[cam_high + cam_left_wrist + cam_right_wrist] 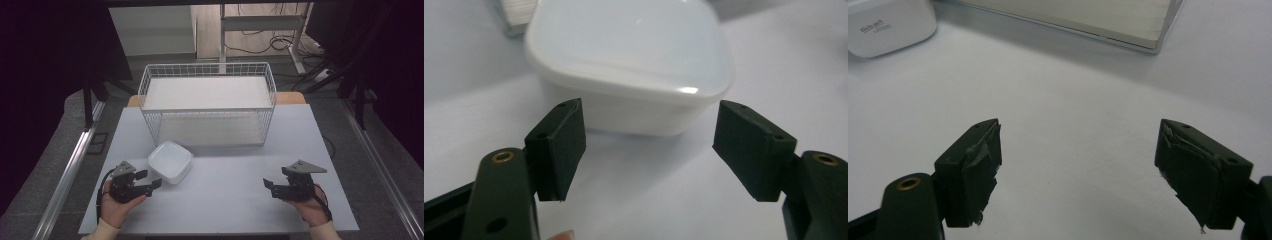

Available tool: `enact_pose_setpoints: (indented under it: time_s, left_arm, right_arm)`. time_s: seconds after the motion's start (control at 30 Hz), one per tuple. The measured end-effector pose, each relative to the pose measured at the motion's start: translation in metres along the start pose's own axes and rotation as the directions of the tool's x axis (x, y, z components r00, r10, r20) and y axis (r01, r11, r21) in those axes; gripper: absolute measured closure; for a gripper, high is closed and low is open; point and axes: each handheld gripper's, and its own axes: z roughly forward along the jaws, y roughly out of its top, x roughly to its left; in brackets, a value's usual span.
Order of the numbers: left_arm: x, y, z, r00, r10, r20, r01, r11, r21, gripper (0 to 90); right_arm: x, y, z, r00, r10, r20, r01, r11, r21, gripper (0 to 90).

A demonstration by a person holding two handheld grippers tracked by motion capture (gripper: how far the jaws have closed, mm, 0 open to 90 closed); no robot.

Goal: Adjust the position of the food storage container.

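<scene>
Now the left claw [150, 179] rests low on the desk [230, 190], its jaws spread wide and empty, aimed at the white lidded container [170, 161] just ahead of them, close but not touching. That container sits on the desk just in front of the wire basket [207, 102]. Well apart to the right, the right claw [270, 187] is likewise wide open, gripping nothing.
</scene>
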Motion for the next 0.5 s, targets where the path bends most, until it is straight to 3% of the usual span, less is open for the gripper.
enact_pose_setpoints:
  time_s: [0.27, 0.5]
  left_arm:
    - [-0.007, 0.014, -0.01, 0.9994, 0.033, -0.005, -0.033, 0.9991, -0.025, 28.8]
    - [-0.006, 0.04, -0.013, 0.9978, 0.065, -0.014, -0.065, 0.9977, -0.021, 28.6]
  right_arm:
    - [0.002, 0.0, -0.001, 0.9999, -0.008, -0.008, 0.008, 1.0, 0.004, 19.9]
    - [-0.003, -0.001, -0.004, 1.0, 0.0, 0.0, 0.0, 1.0, 0.004, 20.3]
